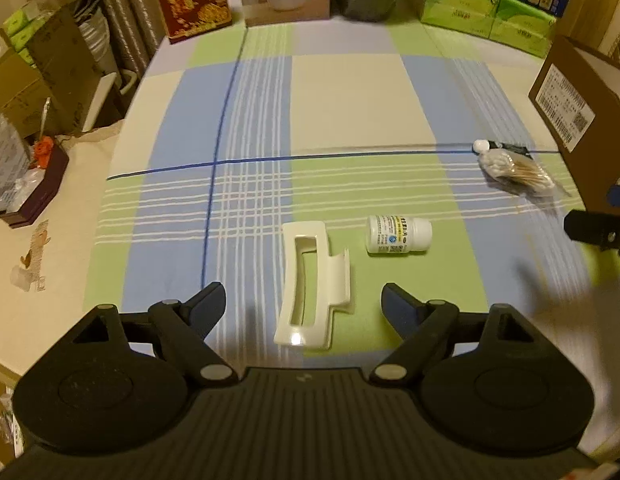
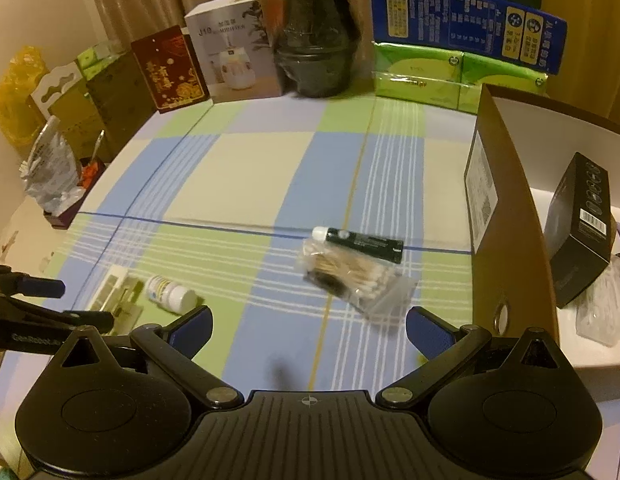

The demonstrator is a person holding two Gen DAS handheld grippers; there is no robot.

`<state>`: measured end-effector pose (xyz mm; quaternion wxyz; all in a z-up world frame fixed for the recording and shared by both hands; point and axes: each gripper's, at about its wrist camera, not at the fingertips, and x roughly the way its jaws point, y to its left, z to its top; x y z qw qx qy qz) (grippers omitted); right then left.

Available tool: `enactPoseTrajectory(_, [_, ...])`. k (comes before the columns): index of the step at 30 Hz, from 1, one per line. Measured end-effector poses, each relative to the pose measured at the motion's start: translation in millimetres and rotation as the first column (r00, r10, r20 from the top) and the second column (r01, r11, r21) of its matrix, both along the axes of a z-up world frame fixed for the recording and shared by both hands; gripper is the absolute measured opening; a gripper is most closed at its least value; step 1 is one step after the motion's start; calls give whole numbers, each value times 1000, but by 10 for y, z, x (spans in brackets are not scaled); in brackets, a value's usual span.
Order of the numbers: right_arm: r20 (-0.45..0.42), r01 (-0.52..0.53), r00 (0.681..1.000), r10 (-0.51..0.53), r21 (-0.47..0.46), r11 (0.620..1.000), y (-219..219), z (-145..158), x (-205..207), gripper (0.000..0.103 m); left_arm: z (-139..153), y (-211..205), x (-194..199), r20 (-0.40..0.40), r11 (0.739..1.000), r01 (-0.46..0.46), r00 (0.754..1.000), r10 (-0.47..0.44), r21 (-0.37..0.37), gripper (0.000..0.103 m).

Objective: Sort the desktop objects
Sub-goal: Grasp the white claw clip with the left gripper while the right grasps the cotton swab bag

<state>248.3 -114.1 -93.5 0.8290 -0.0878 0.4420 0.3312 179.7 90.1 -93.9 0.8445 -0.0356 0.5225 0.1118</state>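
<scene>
Clip [image 1: 311,286] left of bottle [image 1: 397,235]; swab bag [image 1: 513,174] touching tube [image 1: 505,147], box [image 1: 581,120] to right.

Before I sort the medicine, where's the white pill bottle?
The pill bottle lies on its side on the checked cloth, just right of the white clip.

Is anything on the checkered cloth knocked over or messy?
Yes. The little white pill bottle lies on its side next to the white hair clip. Farther right, the bag of cotton swabs lies crooked against the dark tube. Nothing looks spilled or broken.
</scene>
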Motion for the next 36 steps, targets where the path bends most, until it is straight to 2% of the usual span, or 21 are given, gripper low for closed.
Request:
enactPoseTrajectory(2, [7,-1,1000,1,-11,1000,36,-24,40,101,-79,16,65,-17,1000,7,1000,-7,-2,79])
enactPoseTrajectory(5, [26,-10,1000,11,-32,999,91,-52,97,101,-195,57,139,-43,1000,11,999,-11,-13,69])
enactPoseTrajectory(7, [39,-23,999,25,-41,999,135,-74,148,101,-258,88,168,-57,1000,11,998,-13,-25,51])
enactPoseTrajectory(10, [46,-46,998,49,-57,997,206,-129,228,94,-308,160,183,-63,999,-4,998,1,-52,41])
enactPoseTrajectory(14, [50,-88,994,93,-99,991,323,-238,353,82,-315,248,216,-49,999,-18,999,16,-40,41])
enactPoseTrajectory(17, [36,-104,993,111,-147,984,398,-330,446,80,-322,331,252,-49,998,-35,998,33,-42,41])
enactPoseTrajectory(22, [31,-131,990,138,-174,976,483,-447,556,78,-317,402,280,-56,998,-50,997,47,-49,41])
enactPoseTrajectory(26, [-1,-150,988,152,-181,972,528,-538,620,59,-319,391,287,-58,998,-46,997,44,-44,41])
enactPoseTrajectory(28, [-15,-154,988,154,-173,973,524,-544,617,54,-322,393,293,-59,998,-47,997,44,-45,41])
enactPoseTrajectory(29, [-28,-156,988,153,-168,973,519,-538,608,49,-324,396,293,-59,998,-48,997,45,-47,41])
enactPoseTrajectory(30, [-43,-150,989,145,-167,975,515,-533,604,40,-323,400,295,-60,998,-49,997,46,-50,41])
enactPoseTrajectory(32, [-93,-131,989,118,-153,980,494,-519,599,32,-327,401,296,-60,997,-51,997,48,-52,41])
enactPoseTrajectory(36, [-154,-112,984,95,-107,988,440,-482,490,31,-327,386,301,-63,998,-50,997,47,-48,42])
